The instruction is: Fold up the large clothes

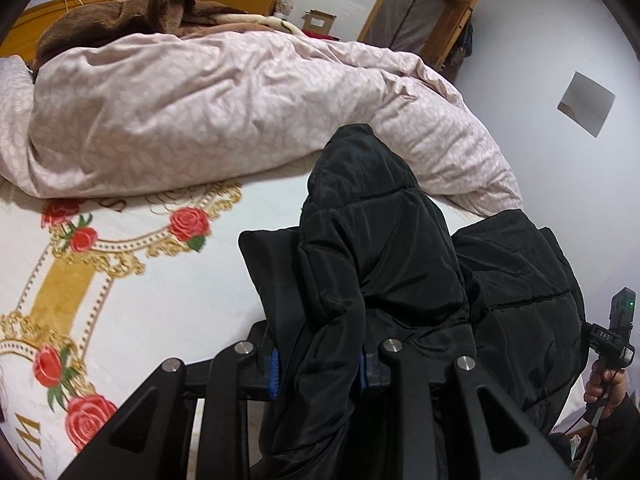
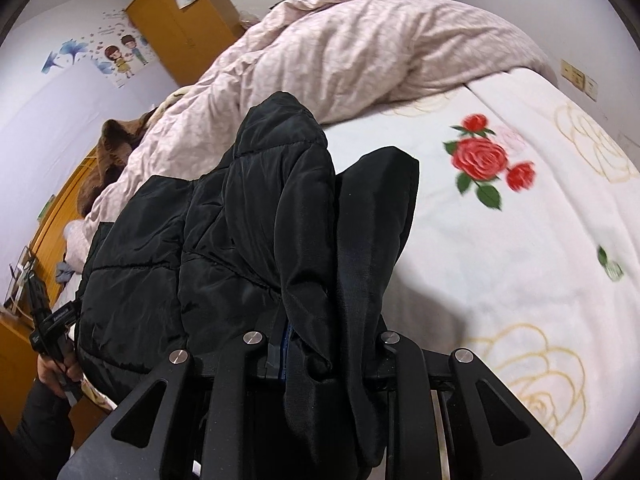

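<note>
Black and puffy, the jacket (image 1: 400, 248) hangs up off the bed (image 1: 168, 292), bunched between the two tools. It looks soft, thick and floppy, so it will sag and swing. Its shiny cloth looks slippery, so a small pinch could slide out. The best places to hold look like the thick stitched edges. The left tool (image 1: 320, 364) is squeezed shut on a fold of it. The right tool (image 2: 332, 354) is squeezed shut on another fold.

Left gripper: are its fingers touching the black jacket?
Touching. The left wrist view shows the black jacket bunched between the left gripper fingers, blue pads pressed against the fabric.
</note>
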The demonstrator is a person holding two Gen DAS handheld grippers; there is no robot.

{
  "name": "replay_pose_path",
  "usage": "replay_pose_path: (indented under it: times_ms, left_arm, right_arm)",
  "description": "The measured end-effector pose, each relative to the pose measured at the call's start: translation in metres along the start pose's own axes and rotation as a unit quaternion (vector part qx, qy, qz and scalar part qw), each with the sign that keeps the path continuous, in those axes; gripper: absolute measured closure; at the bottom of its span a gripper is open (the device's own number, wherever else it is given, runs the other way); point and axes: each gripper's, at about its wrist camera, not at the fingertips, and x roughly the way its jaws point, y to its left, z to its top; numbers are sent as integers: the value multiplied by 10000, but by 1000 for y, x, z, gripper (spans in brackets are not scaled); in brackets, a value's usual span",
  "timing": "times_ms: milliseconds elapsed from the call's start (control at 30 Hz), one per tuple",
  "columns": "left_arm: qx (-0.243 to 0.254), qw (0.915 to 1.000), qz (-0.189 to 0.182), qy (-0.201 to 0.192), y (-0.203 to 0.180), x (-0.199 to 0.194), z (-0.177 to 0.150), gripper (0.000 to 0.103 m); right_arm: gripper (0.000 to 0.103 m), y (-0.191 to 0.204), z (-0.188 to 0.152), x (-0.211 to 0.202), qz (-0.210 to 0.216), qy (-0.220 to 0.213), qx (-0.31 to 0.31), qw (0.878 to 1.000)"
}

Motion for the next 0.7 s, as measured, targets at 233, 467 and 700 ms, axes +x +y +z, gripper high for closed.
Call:
replay_pose_path:
  times_ms: [233,467,700]
  left_arm:
    - [26,9998,167,-90,24,16,38,75]
    - [21,9994,298,-178,53,52,79,74]
    - [-308,9965,678,385,99,128,68,69]
  right_arm:
    - [80,26,32,39,103,32,-112,9999]
    - [80,42,59,91,138,95,-148,9998]
    - [70,25,49,170,-226,837,70,9962]
